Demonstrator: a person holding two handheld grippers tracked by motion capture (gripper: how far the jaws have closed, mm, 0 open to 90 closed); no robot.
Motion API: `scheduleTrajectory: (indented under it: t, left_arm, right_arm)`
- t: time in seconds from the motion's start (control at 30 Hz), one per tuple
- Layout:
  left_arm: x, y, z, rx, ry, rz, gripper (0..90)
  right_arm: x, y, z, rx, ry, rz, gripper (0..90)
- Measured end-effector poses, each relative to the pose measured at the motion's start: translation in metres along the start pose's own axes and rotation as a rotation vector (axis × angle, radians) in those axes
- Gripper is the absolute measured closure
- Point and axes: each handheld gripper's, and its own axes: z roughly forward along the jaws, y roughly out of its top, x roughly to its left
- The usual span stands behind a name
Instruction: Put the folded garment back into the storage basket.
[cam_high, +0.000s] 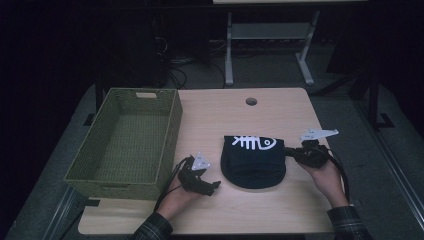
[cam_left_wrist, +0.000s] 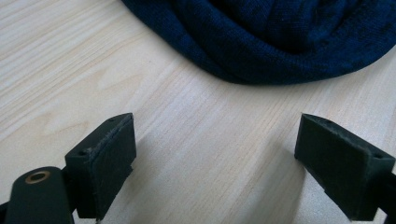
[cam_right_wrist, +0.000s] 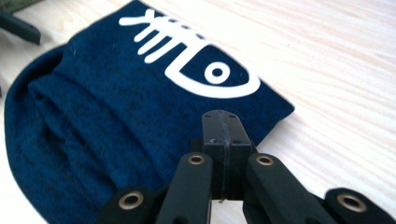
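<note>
A dark blue knit hat with a white fish-bone print lies flat on the wooden table. My left gripper rests low just left of the hat. In the left gripper view its jaws stand wide open over bare wood, with the hat's rounded edge just ahead. My right gripper is at the hat's right edge. In the right gripper view it is shut, pads pressed together above the hat near its corner. I see no cloth between the pads.
A green woven basket stands empty on the left part of the table, close to my left hand. A round cable hole sits near the table's far edge. A desk frame and cables stand on the dark floor beyond.
</note>
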Motion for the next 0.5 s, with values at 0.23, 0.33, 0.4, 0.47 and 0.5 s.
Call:
scheduleTrajectory:
  t: [0.23,0.33,0.4,0.47,0.5]
  left_arm:
    - [0.0,0.0,0.0,0.0,-0.001,0.0,11.6]
    - [0.001,0.0,0.0,-0.004,-0.003,0.005,11.6]
    - [0.0,0.0,0.001,-0.007,-0.004,0.002,11.6]
    - [0.0,0.0,0.001,-0.007,-0.004,0.002,11.6]
    - [0.0,0.0,0.001,-0.007,-0.004,0.002,11.6]
  right_arm:
    - [-0.009,0.013,0.001,-0.019,0.002,0.02,90.0]
    - [-0.012,0.02,0.006,-0.023,-0.002,0.022,90.0]
    - [-0.015,0.024,0.01,-0.01,0.008,0.027,90.0]
    - [-0.016,0.028,0.013,-0.006,0.003,0.023,90.0]
    - [-0.017,0.03,0.014,-0.007,-0.001,0.019,90.0]
